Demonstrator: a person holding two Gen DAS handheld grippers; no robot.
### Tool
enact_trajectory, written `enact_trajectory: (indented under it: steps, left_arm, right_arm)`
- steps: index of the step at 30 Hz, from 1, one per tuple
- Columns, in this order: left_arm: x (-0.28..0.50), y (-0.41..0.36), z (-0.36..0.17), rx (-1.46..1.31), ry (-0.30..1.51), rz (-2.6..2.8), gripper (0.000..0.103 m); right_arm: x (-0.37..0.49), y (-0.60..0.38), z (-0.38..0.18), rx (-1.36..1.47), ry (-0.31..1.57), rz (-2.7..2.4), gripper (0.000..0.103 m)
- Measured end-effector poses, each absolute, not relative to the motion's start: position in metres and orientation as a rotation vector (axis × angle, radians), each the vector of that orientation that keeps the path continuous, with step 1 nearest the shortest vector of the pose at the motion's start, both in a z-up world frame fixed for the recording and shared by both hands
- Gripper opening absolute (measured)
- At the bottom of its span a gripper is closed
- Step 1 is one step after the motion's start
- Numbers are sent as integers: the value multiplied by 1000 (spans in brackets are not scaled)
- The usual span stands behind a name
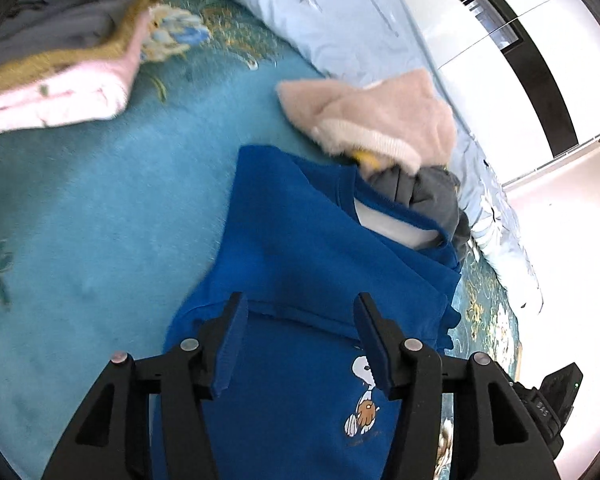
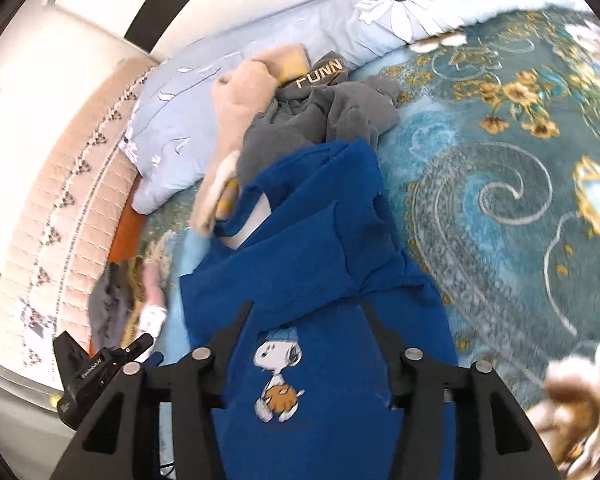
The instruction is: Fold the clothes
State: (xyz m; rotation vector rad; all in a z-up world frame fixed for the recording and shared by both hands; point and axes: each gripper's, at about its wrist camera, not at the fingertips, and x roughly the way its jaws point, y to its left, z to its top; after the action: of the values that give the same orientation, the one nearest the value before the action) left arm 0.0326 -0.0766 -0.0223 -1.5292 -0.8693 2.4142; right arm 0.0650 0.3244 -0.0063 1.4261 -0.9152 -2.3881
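— What do we see of our left gripper (image 1: 300,308)?
— Black angular plastic links with round silver screws, and blue pads (image 1: 232,344) lining the inner faces of its fingers.
— And our right gripper (image 2: 306,316)?
— The same black frame and silver screws — we cannot make out its pads.

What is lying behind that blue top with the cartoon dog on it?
Behind the blue top lies a crumpled grey garment and a fluffy beige one, with something yellow peeking out between them. What is under that heap is covered.
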Motion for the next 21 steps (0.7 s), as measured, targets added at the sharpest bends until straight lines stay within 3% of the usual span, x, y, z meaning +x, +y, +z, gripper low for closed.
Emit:
enact_trajectory:
  steps: [11, 21]
  left_arm:
    - [75, -129, 14, -1382, -1108, 2506, 57]
    - [103, -111, 30, -1661, -572, 2503, 57]
  right_arm:
    - [92, 320, 14, 1376, -854, -2353, 55]
    - [112, 313, 20, 1276, -745, -2373, 55]
